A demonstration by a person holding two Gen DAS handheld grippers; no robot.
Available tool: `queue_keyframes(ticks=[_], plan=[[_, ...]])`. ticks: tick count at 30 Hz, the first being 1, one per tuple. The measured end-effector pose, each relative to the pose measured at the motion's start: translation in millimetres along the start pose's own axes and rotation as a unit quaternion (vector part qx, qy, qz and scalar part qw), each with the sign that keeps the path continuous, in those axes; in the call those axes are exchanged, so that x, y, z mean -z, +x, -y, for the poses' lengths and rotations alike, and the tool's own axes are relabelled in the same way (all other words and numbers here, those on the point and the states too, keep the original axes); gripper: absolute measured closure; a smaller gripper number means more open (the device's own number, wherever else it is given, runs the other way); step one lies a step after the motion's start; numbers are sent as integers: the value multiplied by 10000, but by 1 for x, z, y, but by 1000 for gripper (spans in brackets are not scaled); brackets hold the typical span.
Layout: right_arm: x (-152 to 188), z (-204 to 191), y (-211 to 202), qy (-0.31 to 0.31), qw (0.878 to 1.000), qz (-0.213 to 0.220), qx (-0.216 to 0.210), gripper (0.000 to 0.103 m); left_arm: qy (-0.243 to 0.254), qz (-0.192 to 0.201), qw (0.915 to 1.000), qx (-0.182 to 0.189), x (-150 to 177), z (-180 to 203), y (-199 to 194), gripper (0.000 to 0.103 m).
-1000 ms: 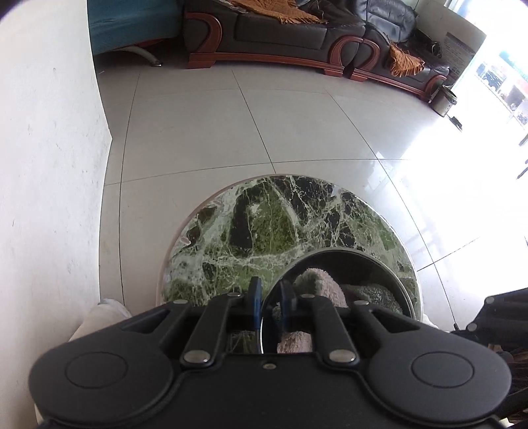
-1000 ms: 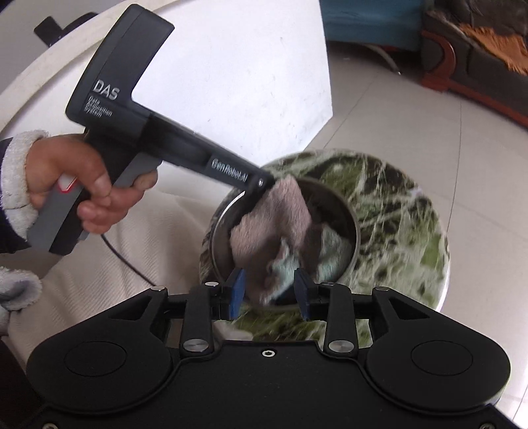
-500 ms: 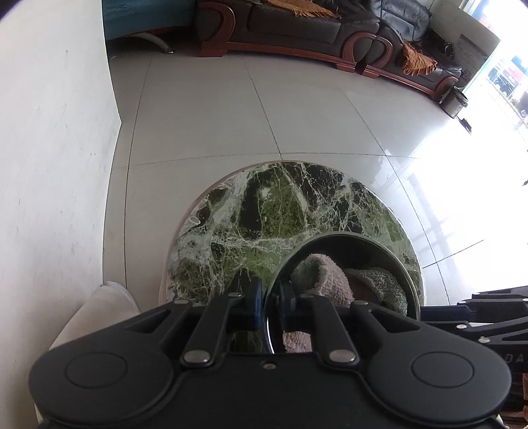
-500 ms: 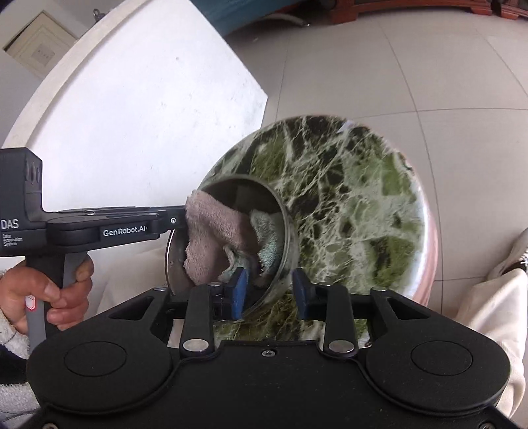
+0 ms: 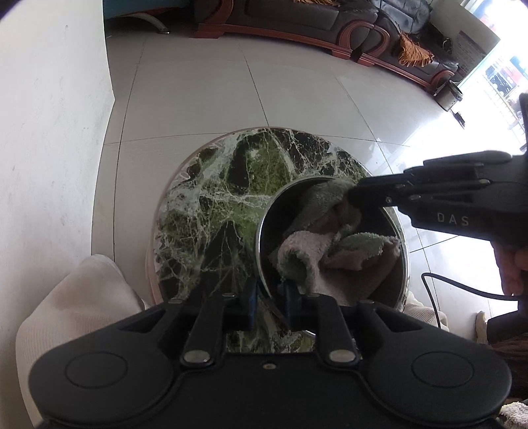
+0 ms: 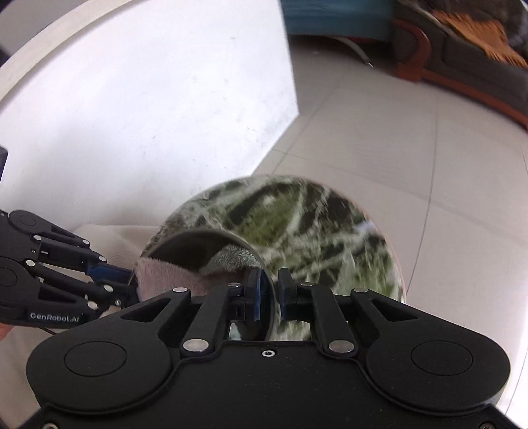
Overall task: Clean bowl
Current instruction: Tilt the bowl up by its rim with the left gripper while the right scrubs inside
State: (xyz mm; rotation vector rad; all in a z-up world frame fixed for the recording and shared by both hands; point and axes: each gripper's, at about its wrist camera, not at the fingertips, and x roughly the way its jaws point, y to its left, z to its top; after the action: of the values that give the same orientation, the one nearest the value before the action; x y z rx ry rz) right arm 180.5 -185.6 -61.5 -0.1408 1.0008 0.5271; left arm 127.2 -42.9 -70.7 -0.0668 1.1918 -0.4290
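- The bowl [image 5: 264, 231] [image 6: 198, 244] sits tilted at the near edge of the marble bench [image 5: 211, 204] [image 6: 313, 231], lower right in the left view. Its near rim is cut off behind both tool bodies, and the right view is blurred.
- A cloth [image 5: 310, 244] [image 6: 165, 274] lies bunched inside it.
- The left tool [image 5: 269, 293] [image 6: 130, 283] is clenched on the near rim, its jaws having just eased slightly wider.
- The right tool [image 5: 351, 198] [image 6: 269, 287], jaws just narrowed, pinches the far rim. Whether it also pinches cloth I cannot tell.
- A hand [image 5: 511, 267] is at the right edge and a sofa [image 5: 330, 19] along the top.
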Motion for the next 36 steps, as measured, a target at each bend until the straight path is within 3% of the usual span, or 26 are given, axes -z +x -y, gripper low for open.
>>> queue_keyframes(ticks=[5,10,16,20,23,28,36], plan=[[2,-16,-18,-372,9986,288,249,80,-50,48,10000,33,-1,-2,0,89],[15,-35,-35,-729,9964,401,-130,80,-17,59,10000,53,-3,-3,0,89],[17,-62,0,-1427,9895,114,-219,80,41,91,9999,-20,0,0,1,89],[19,-63,26,-1704,9852,-146,91,80,55,130,9999,-52,2,2,1,89],[29,-58,29,-1680,9850,-308,229,81,57,155,9998,-65,3,3,1,89],[40,-56,21,-1390,9893,-440,-66,82,45,139,9999,-60,3,3,3,89],[20,-55,29,-1604,9869,-182,84,90,32,73,9999,-69,0,3,5,88]])
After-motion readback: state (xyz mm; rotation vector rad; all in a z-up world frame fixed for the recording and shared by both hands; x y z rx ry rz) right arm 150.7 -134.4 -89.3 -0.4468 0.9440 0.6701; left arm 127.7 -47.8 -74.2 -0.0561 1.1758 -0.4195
